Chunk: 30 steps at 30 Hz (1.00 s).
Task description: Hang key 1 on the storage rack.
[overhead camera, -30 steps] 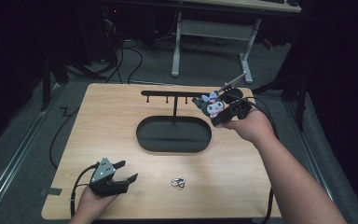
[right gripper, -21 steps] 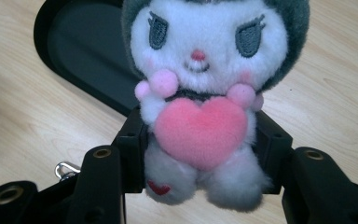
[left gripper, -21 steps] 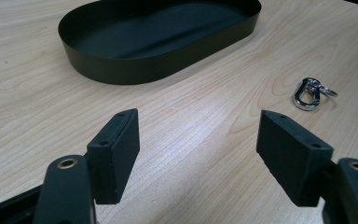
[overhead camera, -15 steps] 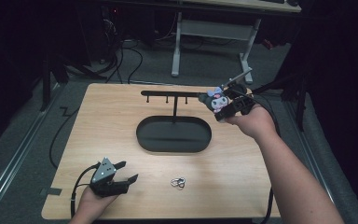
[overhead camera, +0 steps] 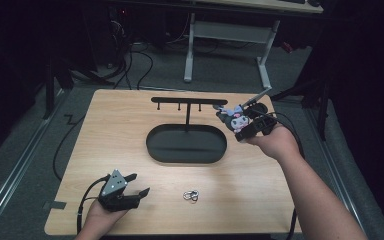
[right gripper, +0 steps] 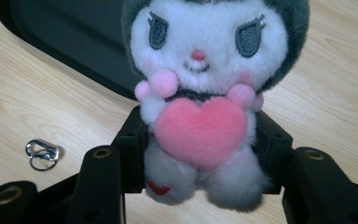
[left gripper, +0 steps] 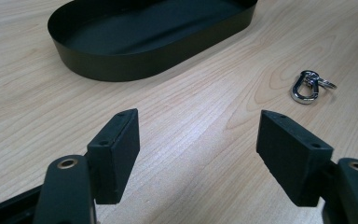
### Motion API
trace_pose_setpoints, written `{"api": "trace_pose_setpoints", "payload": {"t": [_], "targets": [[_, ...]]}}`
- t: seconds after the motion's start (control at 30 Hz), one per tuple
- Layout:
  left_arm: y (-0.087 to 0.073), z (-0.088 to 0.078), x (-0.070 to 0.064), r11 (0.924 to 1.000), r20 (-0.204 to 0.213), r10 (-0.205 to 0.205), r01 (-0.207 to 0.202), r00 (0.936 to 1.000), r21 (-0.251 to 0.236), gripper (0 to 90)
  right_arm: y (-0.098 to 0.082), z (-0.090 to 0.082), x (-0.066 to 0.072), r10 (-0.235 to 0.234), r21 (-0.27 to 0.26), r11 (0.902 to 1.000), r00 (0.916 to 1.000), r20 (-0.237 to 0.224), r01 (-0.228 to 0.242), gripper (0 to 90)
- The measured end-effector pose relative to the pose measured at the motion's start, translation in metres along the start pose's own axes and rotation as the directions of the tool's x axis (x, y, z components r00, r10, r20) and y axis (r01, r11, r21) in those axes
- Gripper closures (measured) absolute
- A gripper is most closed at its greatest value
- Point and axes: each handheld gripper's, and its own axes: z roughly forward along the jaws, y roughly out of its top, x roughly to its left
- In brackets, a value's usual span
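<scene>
A small plush toy with a white face, dark hood and pink heart is squeezed between the jaws of my right gripper. In the high view that gripper holds the plush toy in the air by the right end of the black hook rack. The rack stands on an oval black tray. My left gripper rests open near the table's front left corner, nothing between its jaws. A silver clasp with a ring lies on the wood to its right, also as the clasp and the clasp.
The wooden table has bare room left and right of the tray. Cables hang off the left edge. A white desk frame stands on the floor beyond the far edge.
My right gripper, with the plush toy in it, has drifted slightly up and towards the rack's right end. The left gripper and the clasp have stayed put.
</scene>
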Motion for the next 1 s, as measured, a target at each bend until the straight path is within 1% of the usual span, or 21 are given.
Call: {"api": "trace_pose_setpoints", "payload": {"t": [0.13, 0.17, 0.23, 0.27, 0.3, 0.33, 0.37, 0.47, 0.5, 0.57, 0.63, 0.67, 0.77, 0.83, 0.87, 0.9, 0.93, 0.97, 1.0], "targets": [[0.0, 0.0, 0.0, 1.0, -0.004, 0.0, 0.0, 1.0, -0.005, 30.8, -0.001, 0.012, 0.001, -0.004, 0.003, 1.0, 1.0, -0.001, 0.004, 49.3], [0.0, 0.0, 0.0, 1.0, -0.004, 0.0, 0.0, 1.0, -0.005, 30.8, -0.001, 0.012, 0.001, -0.004, 0.003, 1.0, 1.0, -0.001, 0.004, 49.3], [0.0, 0.0, 0.0, 1.0, -0.002, -0.002, 0.002, 1.0, -0.003, 30.8, 0.0, 0.017, 0.002, 0.0, 0.007, 1.0, 1.0, 0.003, 0.0, 49.3], [0.0, 0.0, 0.001, 1.0, -0.003, -0.001, 0.001, 1.0, -0.003, 30.8, 0.0, 0.02, 0.002, 0.0, 0.002, 1.0, 1.0, -0.001, 0.0, 49.2], [0.0, 0.0, 0.001, 1.0, -0.002, -0.001, 0.001, 1.0, -0.003, 30.8, 0.0, 0.026, 0.003, 0.003, 0.008, 1.0, 1.0, 0.001, -0.003, 49.1], [0.0, 0.0, 0.001, 1.0, -0.002, -0.001, 0.001, 1.0, -0.003, 30.8, 0.0, 0.026, 0.003, 0.003, 0.008, 1.0, 1.0, 0.001, -0.003, 49.1], [0.0, 0.0, 0.001, 1.0, -0.002, -0.001, 0.001, 1.0, -0.003, 30.8, 0.001, 0.031, 0.004, -0.002, 0.006, 1.0, 1.0, 0.0, 0.002, 49.0], [0.0, 0.0, 0.001, 1.0, -0.001, -0.001, 0.001, 1.0, -0.003, 30.8, 0.001, 0.036, 0.006, 0.002, 0.01, 0.9999, 1.0, 0.003, -0.002, 48.8], [0.0, 0.0, 0.001, 1.0, 0.0, -0.001, 0.001, 1.0, -0.004, 30.8, 0.001, 0.039, 0.006, -0.008, 0.007, 0.9999, 1.0, 0.003, 0.008, 48.7], [0.0, 0.0, 0.001, 1.0, -0.001, -0.001, 0.001, 1.0, -0.004, 30.8, 0.002, 0.044, 0.007, -0.006, 0.008, 0.9999, 1.0, 0.004, 0.006, 48.4], [0.0, 0.0, 0.001, 1.0, 0.0, -0.002, 0.002, 1.0, -0.004, 30.8, 0.004, 0.051, 0.008, 0.003, 0.001, 1.0, 1.0, -0.001, -0.003, 47.9], [0.0, -0.001, 0.001, 1.0, 0.0, -0.001, 0.001, 1.0, -0.004, 30.8, 0.004, 0.051, 0.008, 0.003, 0.001, 1.0, 1.0, -0.001, -0.003, 47.9], [0.0, 0.0, 0.001, 1.0, 0.0, 0.001, -0.001, 1.0, -0.002, 30.8, 0.005, 0.059, 0.009, 0.005, -0.006, 1.0, 1.0, -0.001, -0.005, 47.4], [-0.001, 0.0, 0.001, 1.0, 0.0, 0.001, -0.001, 1.0, -0.001, 30.8, 0.006, 0.067, 0.008, 0.018, -0.014, 0.9997, 0.9998, -0.011, -0.018, 46.8], [-0.001, 0.0, 0.001, 1.0, 0.0, 0.001, -0.001, 1.0, -0.001, 30.8, 0.006, 0.067, 0.008, 0.018, -0.014, 0.9997, 0.9998, -0.011, -0.018, 46.8], [-0.001, 0.0, 0.001, 1.0, 0.001, 0.0, 0.0, 1.0, 0.0, 30.8, 0.006, 0.072, 0.007, 0.026, -0.014, 0.9996, 0.9994, -0.024, -0.026, 46.6], [-0.001, 0.0, 0.001, 1.0, 0.001, 0.0, 0.0, 1.0, 0.0, 30.8, 0.006, 0.072, 0.007, 0.026, -0.014, 0.9996, 0.9994, -0.024, -0.026, 46.6], [-0.001, 0.0, 0.001, 1.0, 0.0, -0.001, 0.001, 1.0, -0.003, 30.8, 0.006, 0.076, 0.007, 0.04, -0.014, 0.9991, 0.9985, -0.038, -0.04, 46.1], [-0.001, 0.0, 0.001, 1.0, 0.0, -0.001, 0.001, 1.0, -0.003, 30.8, 0.006, 0.076, 0.007, 0.04, -0.014, 0.9991, 0.9985, -0.038, -0.04, 46.1]]}}
